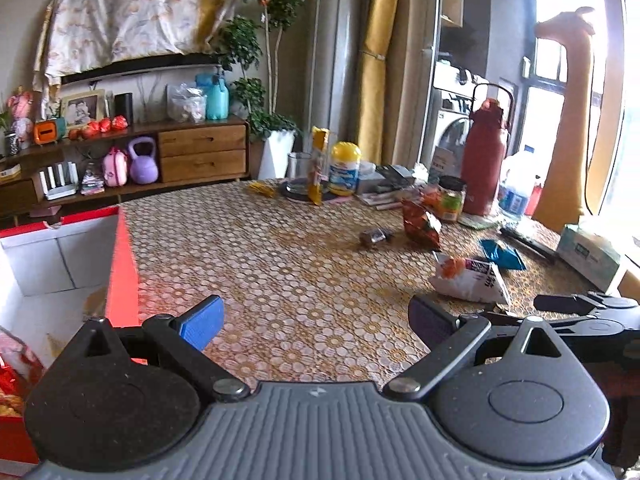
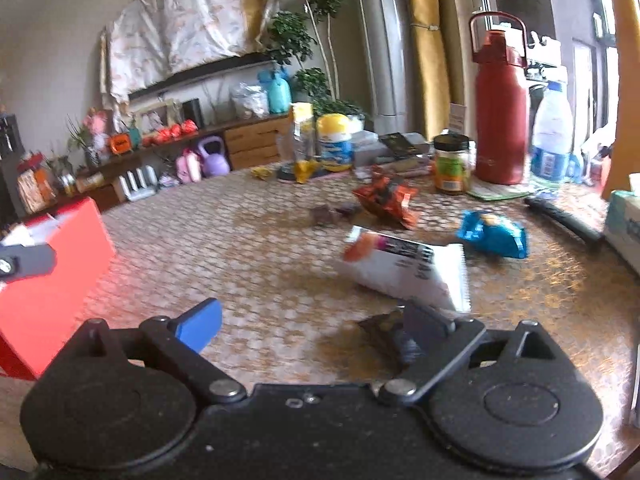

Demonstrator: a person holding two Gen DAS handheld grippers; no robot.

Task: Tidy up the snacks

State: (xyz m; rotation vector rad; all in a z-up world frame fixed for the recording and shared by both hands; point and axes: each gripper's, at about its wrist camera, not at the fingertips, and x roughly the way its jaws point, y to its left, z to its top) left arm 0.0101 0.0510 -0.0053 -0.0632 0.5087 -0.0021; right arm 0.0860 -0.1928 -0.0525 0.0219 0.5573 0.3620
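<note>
My left gripper (image 1: 316,320) is open and empty over the patterned table, just right of a red box (image 1: 120,264) with white inside; a red snack pack (image 1: 16,364) lies in it. My right gripper (image 2: 312,326) is open and empty; the box (image 2: 60,268) is at its left. A small dark wrapper (image 2: 380,330) lies by its right finger. Ahead lie a white snack bag (image 2: 412,268), a blue packet (image 2: 494,236), an orange packet (image 2: 384,200) and a small dark packet (image 2: 326,214). The white bag (image 1: 472,276) also shows in the left wrist view.
At the table's far side stand a red flask (image 2: 500,108), a jar (image 2: 452,164), a yellow-lidded tub (image 2: 334,142), a water bottle (image 2: 552,136) and a tall yellow pack (image 1: 318,164). A tissue box (image 1: 592,256) and a dark pen (image 2: 564,216) lie right.
</note>
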